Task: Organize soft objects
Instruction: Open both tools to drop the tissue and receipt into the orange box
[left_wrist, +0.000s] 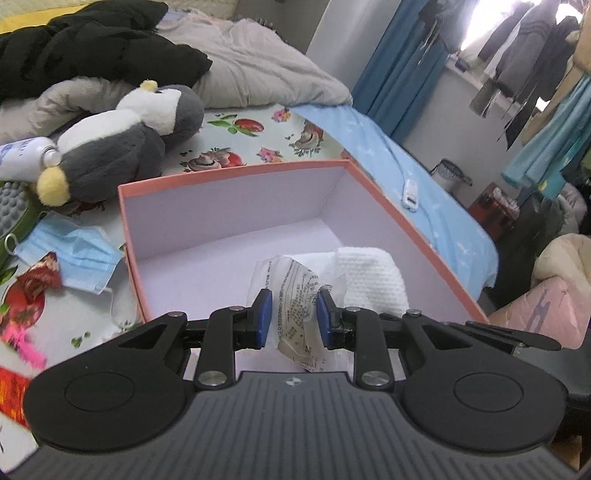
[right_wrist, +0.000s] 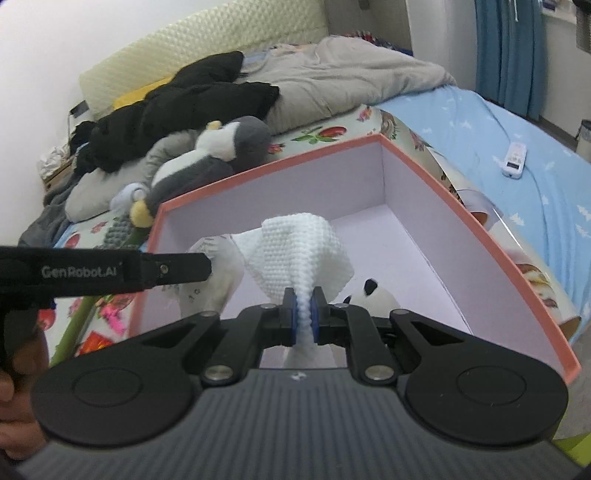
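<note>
An open pink box (left_wrist: 236, 173) with a pale lilac inside stands on the bed; it also shows in the right wrist view (right_wrist: 480, 229). My left gripper (left_wrist: 293, 317) is open, its blue pads on either side of a clear printed plastic wrapper (left_wrist: 295, 299) over the box's near edge. My right gripper (right_wrist: 302, 314) is shut on a white waffle-weave cloth (right_wrist: 299, 247) and holds it above the box; the cloth also shows in the left wrist view (left_wrist: 369, 277). A small panda plush (right_wrist: 373, 295) lies in the box. A grey and white penguin plush (left_wrist: 122, 144) lies behind the box.
A blue face mask (left_wrist: 74, 254) lies left of the box. A white bottle (left_wrist: 26, 155) and a grey bumpy item (left_wrist: 11, 206) lie at far left. Black clothing (left_wrist: 92, 48) and a grey quilt (left_wrist: 258, 66) are behind. A white remote (right_wrist: 513, 158) lies on the blue sheet.
</note>
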